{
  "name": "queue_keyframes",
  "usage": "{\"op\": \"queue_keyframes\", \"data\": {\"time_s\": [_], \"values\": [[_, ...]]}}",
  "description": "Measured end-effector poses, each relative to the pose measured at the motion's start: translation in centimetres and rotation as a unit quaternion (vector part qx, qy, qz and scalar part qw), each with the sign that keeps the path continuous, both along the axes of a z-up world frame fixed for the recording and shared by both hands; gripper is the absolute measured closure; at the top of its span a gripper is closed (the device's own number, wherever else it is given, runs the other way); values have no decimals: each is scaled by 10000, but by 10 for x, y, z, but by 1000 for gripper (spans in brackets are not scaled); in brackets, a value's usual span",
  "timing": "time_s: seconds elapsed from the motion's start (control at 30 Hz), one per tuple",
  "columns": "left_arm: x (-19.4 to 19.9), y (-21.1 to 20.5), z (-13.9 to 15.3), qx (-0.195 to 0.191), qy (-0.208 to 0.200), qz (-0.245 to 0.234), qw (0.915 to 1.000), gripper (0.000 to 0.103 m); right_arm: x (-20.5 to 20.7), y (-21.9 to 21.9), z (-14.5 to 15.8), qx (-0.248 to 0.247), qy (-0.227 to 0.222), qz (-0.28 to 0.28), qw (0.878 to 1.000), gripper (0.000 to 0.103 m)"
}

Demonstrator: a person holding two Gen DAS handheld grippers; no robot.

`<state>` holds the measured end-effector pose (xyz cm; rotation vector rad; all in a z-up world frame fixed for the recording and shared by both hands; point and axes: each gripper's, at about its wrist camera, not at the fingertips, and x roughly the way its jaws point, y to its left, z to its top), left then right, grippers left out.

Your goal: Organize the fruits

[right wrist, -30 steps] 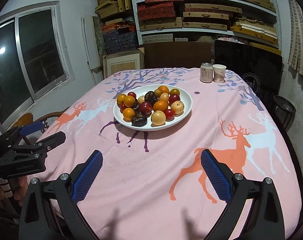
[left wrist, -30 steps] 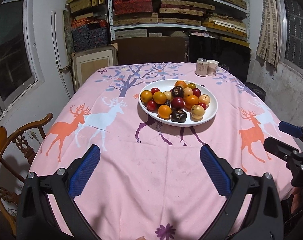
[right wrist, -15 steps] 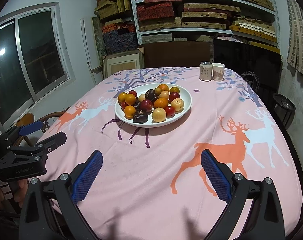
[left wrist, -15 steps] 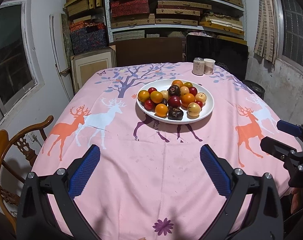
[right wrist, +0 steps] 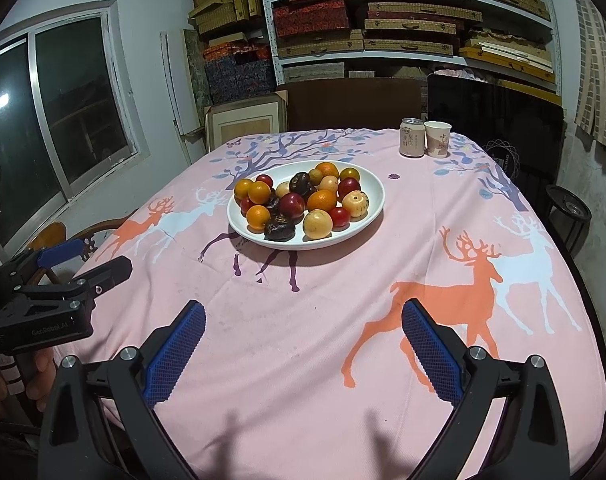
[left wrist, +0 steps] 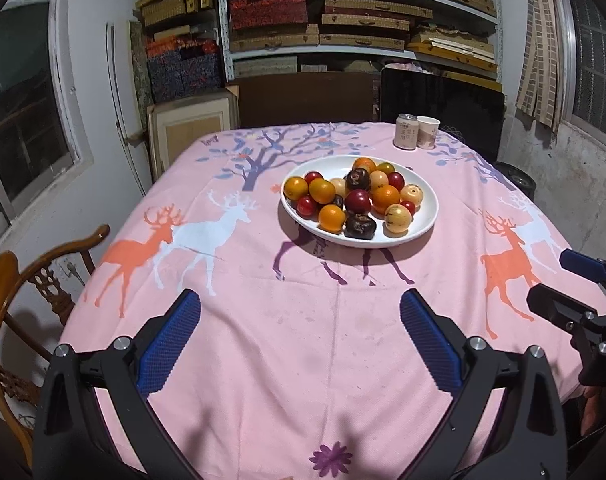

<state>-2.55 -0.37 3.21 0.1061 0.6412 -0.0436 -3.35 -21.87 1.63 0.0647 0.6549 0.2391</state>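
Note:
A white plate (left wrist: 425,222) heaped with fruit stands on the pink deer tablecloth (left wrist: 303,340), past the middle of the table. The heap holds oranges (left wrist: 386,196), red plums (left wrist: 358,201), dark brown fruits (left wrist: 360,226) and pale yellow ones (left wrist: 398,213). My left gripper (left wrist: 300,300) hovers open over the near cloth, well short of the plate, nothing between its blue pads. My right gripper (right wrist: 303,306) is open too, equally far from the plate (right wrist: 377,194). Each gripper shows at the other view's edge: the right gripper (left wrist: 547,278) and the left gripper (right wrist: 105,256).
A drink can (left wrist: 406,131) and a paper cup (left wrist: 428,132) stand at the table's far right. A wooden chair (left wrist: 7,292) sits off the left edge. Shelves of boxes (left wrist: 343,20) and a black panel (left wrist: 443,108) fill the back wall.
Both views have shifted only slightly. The grippers remain open, and the plate and fruit have not moved.

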Motion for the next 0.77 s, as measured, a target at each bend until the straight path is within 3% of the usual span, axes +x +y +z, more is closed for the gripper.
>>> {"op": "queue_keyframes", "data": {"time_s": [0.3, 0.77], "values": [[-2, -6, 1, 71, -30, -234, 9997, 5, 0, 0, -1, 29, 4, 2, 10000, 4], [6, -2, -4, 11, 131, -132, 9998, 5, 4, -3, -4, 57, 66, -26, 10000, 4]]}}
